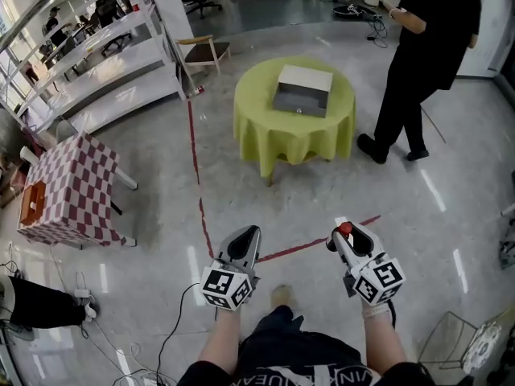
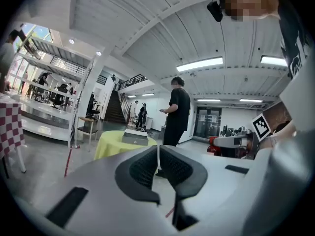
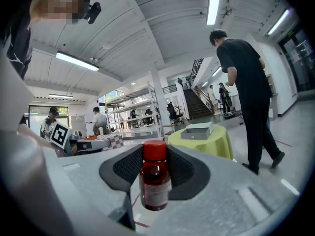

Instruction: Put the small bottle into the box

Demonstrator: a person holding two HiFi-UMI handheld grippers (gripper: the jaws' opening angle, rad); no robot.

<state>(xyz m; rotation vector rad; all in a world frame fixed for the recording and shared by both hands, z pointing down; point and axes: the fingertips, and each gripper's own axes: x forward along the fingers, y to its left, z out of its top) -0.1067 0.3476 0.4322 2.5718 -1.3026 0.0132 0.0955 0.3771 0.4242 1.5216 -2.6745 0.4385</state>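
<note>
The small bottle, lower middle of the right gripper view, is glossy, see-through dark red plastic or glass, with a smooth red cap and a matt paper label. The right tool and the left tool have smooth, matt grey plastic shells and black, finely ribbed pads. In the head view's upper middle, matt yellow-green cloth drapes the table. The box looks like smooth grey metal. The floor is polished and glossy.
</note>
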